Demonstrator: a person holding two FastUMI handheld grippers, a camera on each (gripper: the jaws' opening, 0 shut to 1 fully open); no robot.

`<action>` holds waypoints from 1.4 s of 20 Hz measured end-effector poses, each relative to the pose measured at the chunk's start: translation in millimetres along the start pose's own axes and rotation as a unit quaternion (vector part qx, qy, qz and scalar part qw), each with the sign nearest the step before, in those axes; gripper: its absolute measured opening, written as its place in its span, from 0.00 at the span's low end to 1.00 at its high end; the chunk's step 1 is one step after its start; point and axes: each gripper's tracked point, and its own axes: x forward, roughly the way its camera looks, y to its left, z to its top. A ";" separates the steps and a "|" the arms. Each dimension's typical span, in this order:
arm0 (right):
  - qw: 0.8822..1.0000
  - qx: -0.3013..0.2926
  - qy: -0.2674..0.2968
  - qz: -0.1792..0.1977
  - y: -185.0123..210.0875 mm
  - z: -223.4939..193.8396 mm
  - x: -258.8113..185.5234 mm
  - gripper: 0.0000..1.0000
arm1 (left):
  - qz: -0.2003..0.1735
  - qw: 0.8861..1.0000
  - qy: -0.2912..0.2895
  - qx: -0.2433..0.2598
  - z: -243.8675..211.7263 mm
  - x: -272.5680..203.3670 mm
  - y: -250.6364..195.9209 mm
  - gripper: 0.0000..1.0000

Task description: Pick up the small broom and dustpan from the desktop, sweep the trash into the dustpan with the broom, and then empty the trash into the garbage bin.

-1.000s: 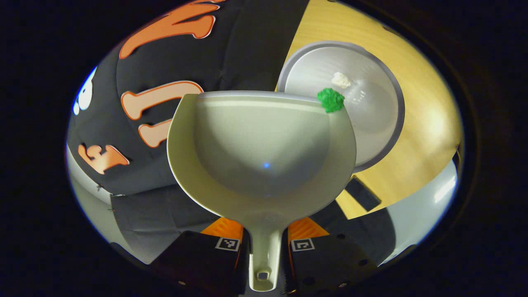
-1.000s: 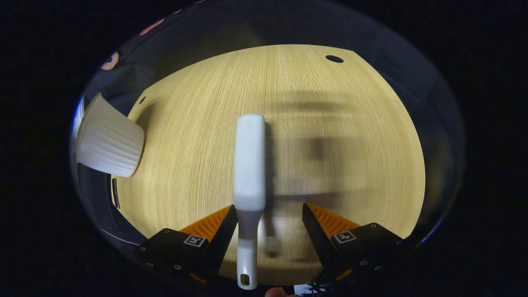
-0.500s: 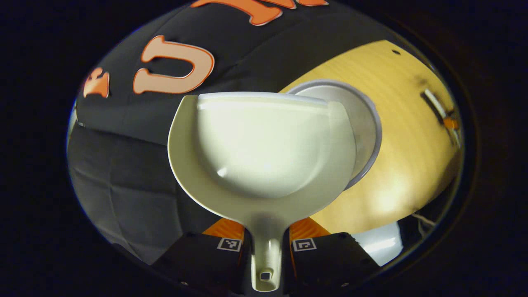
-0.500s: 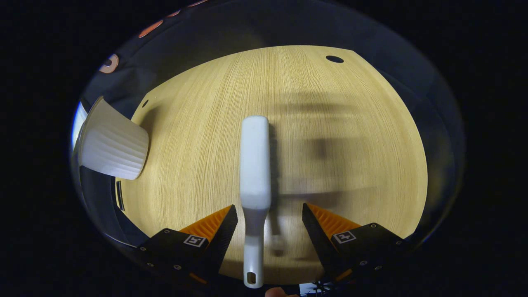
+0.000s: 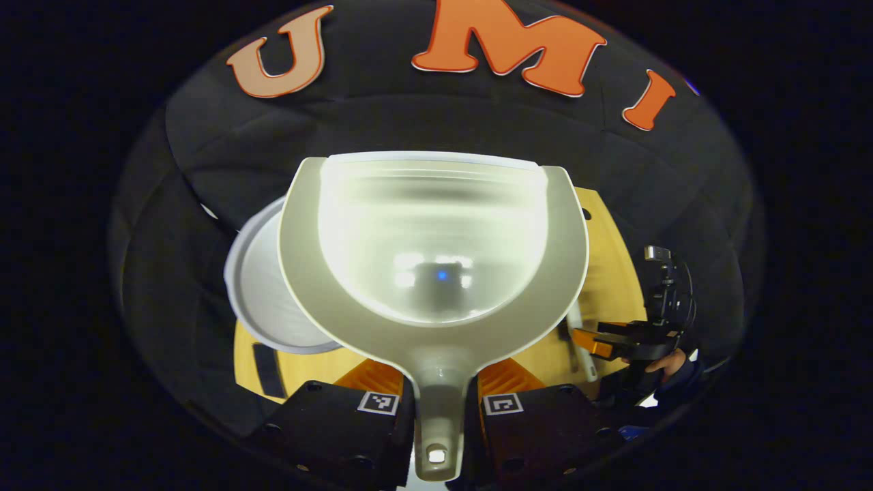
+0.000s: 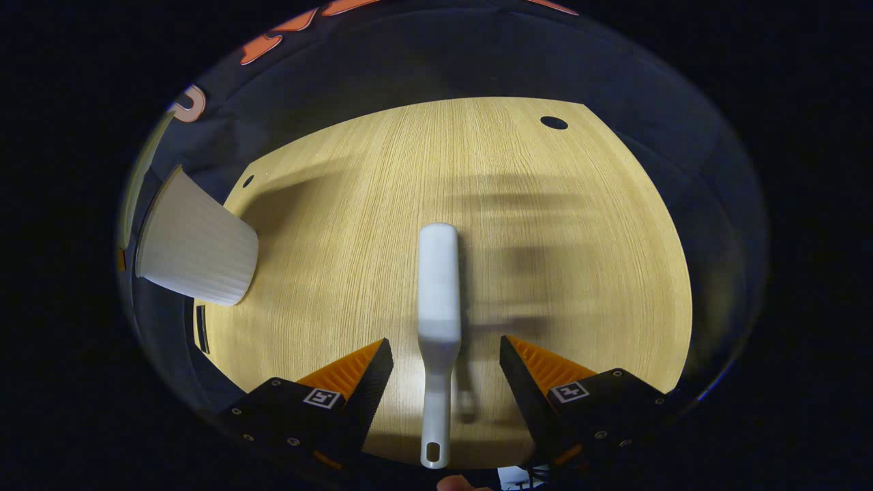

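Glossy pale plastic is what my left gripper (image 5: 440, 399) carries: the dustpan (image 5: 432, 252), its narrow handle pinched between both fingers and its broad rounded scoop held up in front of the black cloth wall, nothing lying in it. No brand or readable writing shows on any of the tools; each of my grippers bears small square black-and-white markers on its finger mounts, and I can read nothing else. From the left gripper view, the garbage bin (image 5: 273, 300) peeks out behind the dustpan's left edge as a smooth round light-grey rim and hollow, standing at the left end of the wooden desktop (image 5: 607, 286). Far to the right in that same view I see my right gripper (image 5: 617, 337) with my hand (image 5: 665, 361) behind it, and a sliver of the broom just beside it. In the right gripper view the bin (image 6: 194, 249) shows its outside instead: a ribbed, tapered pale wall at the far left of the desktop (image 6: 382, 204), whose grain runs in fine straight lines and which has small dark round holes near its far corners. The small broom (image 6: 438, 327) lies flat on the wood, a matte whitish bar with a slim handle and a hanging hole at the near end. My right gripper (image 6: 447, 368) is spread wide, its ridged fingers either side of the handle and clear of it.
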 end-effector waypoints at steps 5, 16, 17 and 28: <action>1.000 0.001 0.002 -0.011 -3.6 -6.8 -1.5 0.95 | -0.030 0.999 0.019 0.013 -16.1 43.5 -50.0 0.31; 0.999 -0.006 0.034 -0.024 -0.5 -34.3 15.4 0.95 | -0.014 0.994 0.110 0.003 -94.4 189.2 -100.5 0.31; 0.999 -0.007 0.035 -0.026 -1.2 -35.1 15.8 0.95 | -0.016 0.993 0.119 0.002 -98.4 198.9 -105.9 0.31; 0.999 -0.007 0.043 -0.025 1.9 -40.5 18.1 0.95 | 0.002 0.987 0.159 -0.005 -125.3 238.4 -99.6 0.32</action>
